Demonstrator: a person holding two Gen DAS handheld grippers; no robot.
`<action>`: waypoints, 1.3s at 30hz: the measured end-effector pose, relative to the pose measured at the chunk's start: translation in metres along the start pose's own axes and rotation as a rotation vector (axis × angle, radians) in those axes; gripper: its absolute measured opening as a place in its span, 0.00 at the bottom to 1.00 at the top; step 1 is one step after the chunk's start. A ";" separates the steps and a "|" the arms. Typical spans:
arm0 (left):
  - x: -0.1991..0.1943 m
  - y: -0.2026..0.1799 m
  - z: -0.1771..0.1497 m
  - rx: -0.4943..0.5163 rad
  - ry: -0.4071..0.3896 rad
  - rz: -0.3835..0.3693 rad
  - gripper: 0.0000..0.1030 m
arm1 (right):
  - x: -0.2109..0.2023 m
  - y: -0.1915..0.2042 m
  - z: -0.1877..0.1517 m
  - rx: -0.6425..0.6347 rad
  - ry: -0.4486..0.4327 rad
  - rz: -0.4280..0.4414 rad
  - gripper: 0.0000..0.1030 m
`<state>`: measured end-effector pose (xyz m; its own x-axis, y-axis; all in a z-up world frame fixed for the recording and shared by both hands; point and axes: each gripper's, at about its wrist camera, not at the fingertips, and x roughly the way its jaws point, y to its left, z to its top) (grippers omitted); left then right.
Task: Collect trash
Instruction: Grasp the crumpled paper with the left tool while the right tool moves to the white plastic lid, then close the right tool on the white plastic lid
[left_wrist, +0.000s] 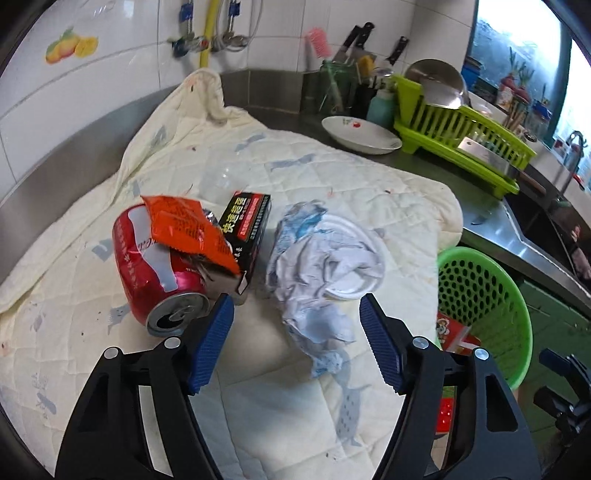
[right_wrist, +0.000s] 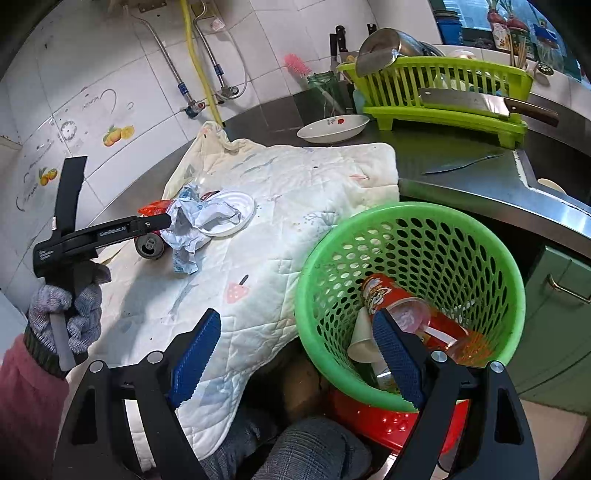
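Note:
On the quilted cream cloth (left_wrist: 258, 387) lie a dented red can (left_wrist: 155, 266), an orange wrapper (left_wrist: 188, 229), a black box (left_wrist: 247, 229) and crumpled bluish paper (left_wrist: 317, 266) over a white plastic lid (left_wrist: 354, 254). My left gripper (left_wrist: 294, 301) hangs open just before the paper, whose lower end reaches between the blue pads without touching them. My right gripper (right_wrist: 297, 314) is open and holds nothing, straddling the cloth's edge and the rim of the green basket (right_wrist: 410, 295). The basket holds a red tube (right_wrist: 388, 295) and a paper cup (right_wrist: 364, 339). In the right wrist view, the left gripper (right_wrist: 168, 221) points at the paper (right_wrist: 195, 225).
A green dish rack (left_wrist: 461, 136) and a white plate (left_wrist: 360, 134) stand at the back. A cleaver (right_wrist: 461, 101) rests on the rack, and a knife (right_wrist: 461, 164) lies on the steel counter. The sink (left_wrist: 546, 221) is at right. A red stool (right_wrist: 388, 421) sits under the basket.

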<state>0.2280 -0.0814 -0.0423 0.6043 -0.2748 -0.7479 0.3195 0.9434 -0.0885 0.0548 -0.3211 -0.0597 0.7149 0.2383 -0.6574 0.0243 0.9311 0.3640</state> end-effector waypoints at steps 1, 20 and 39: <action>0.004 0.002 0.000 -0.002 0.007 0.001 0.66 | 0.002 0.001 0.000 -0.002 0.004 0.001 0.79; 0.029 0.011 -0.006 -0.050 0.049 -0.033 0.12 | 0.021 0.007 0.004 -0.016 0.043 -0.001 0.79; -0.066 0.057 -0.026 -0.104 -0.075 -0.003 0.10 | 0.066 0.065 0.035 -0.211 0.066 0.031 0.87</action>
<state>0.1874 -0.0049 -0.0153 0.6575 -0.2873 -0.6966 0.2462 0.9556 -0.1617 0.1276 -0.2545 -0.0560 0.6654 0.2789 -0.6925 -0.1489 0.9585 0.2430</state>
